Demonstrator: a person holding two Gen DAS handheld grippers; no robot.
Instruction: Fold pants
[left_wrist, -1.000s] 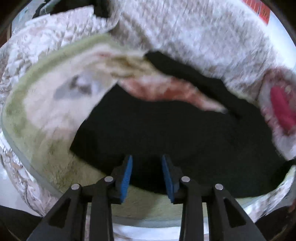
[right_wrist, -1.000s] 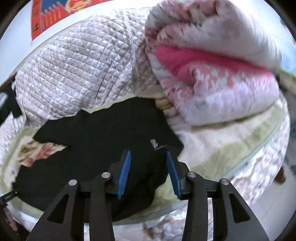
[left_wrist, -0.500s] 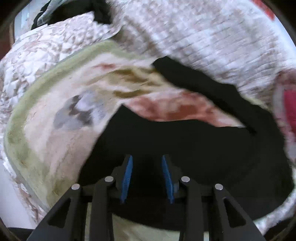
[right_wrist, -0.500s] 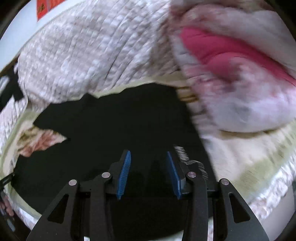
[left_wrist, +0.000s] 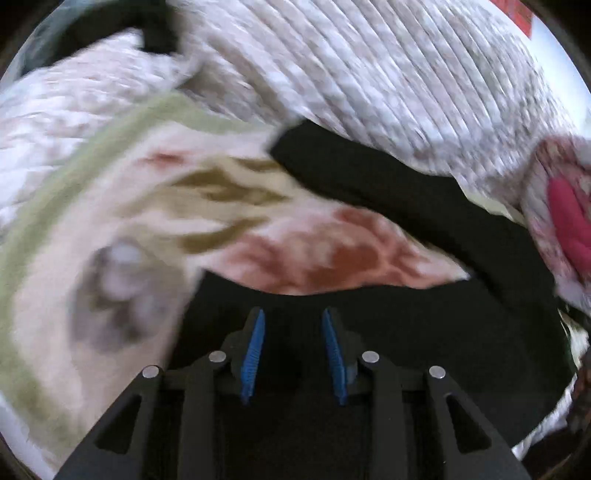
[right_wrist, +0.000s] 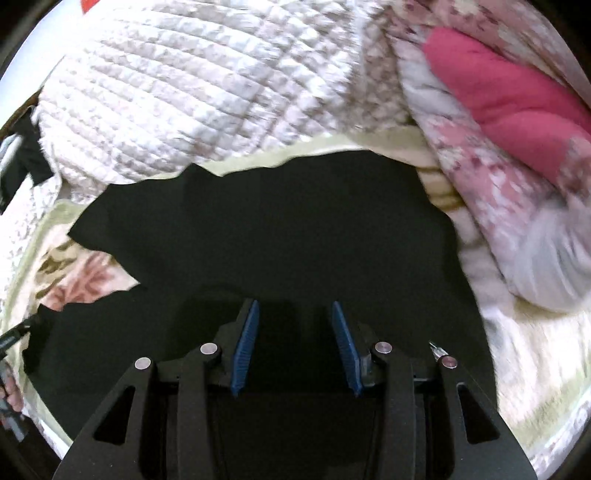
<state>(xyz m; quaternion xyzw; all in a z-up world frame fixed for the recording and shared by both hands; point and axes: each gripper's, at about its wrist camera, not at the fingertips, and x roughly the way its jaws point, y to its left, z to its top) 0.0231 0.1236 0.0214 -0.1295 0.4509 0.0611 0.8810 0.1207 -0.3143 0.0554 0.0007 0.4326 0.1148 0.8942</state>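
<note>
Black pants (left_wrist: 424, 325) lie spread on a floral blanket (left_wrist: 155, 206) on a bed; their two legs fork apart in the left wrist view. My left gripper (left_wrist: 293, 317) is open, low over the near leg with cloth between its blue pads (left_wrist: 255, 343). In the right wrist view the pants (right_wrist: 280, 229) fill the middle. My right gripper (right_wrist: 293, 308) is open, low over the waist end, with black cloth between its fingers. Whether either gripper touches the cloth is unclear.
A white quilted cover (right_wrist: 192, 96) is heaped behind the pants. A rolled pink and floral duvet (right_wrist: 509, 122) lies to the right, also showing in the left wrist view (left_wrist: 565, 221). The left gripper's edge (right_wrist: 14, 336) shows at the far left.
Both grippers have moved forward and down over the pants, which now fill more of each view. The jaws have stayed open.
</note>
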